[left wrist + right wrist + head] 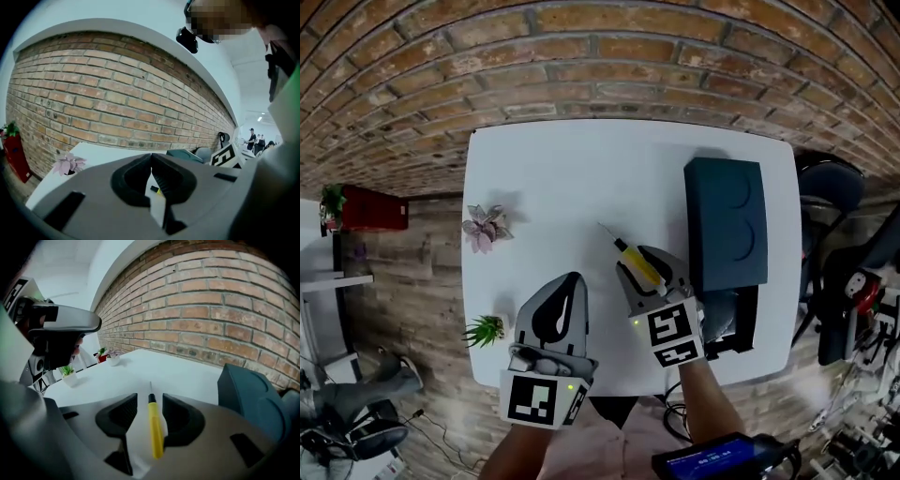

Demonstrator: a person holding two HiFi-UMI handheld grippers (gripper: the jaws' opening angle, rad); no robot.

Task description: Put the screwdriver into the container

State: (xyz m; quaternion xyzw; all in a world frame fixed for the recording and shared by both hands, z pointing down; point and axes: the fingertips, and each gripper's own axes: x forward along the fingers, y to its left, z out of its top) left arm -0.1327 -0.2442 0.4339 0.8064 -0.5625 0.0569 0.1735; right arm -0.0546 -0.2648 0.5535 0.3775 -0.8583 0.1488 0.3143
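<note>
Lying flat on the white desk (572, 169), the screwdriver (155, 427) is a little right of the middle and near the front edge, just beside the left wall of the container (727, 220) but not touching it. Its thin metal tip points toward the far edge, slightly to the left, and its yellow handle is between the fingers (180, 416) of the right gripper (150, 397). These fingers are spread, with a strip of bare desk visible on each side of the handle, so nothing presses on it. The left gripper (151, 157) is over the front edge, left of the right one, and its fingers (136, 180) are pressed together at the tips with nothing between them (a small bit of yellow shows behind them, low in the gap). The dark container stands along the right edge of the desk. A pink plant (485, 227) stands at the left edge, and a small green plant (486, 329) is near the front left corner. A brick wall (581, 56) runs behind the far edge.
</note>
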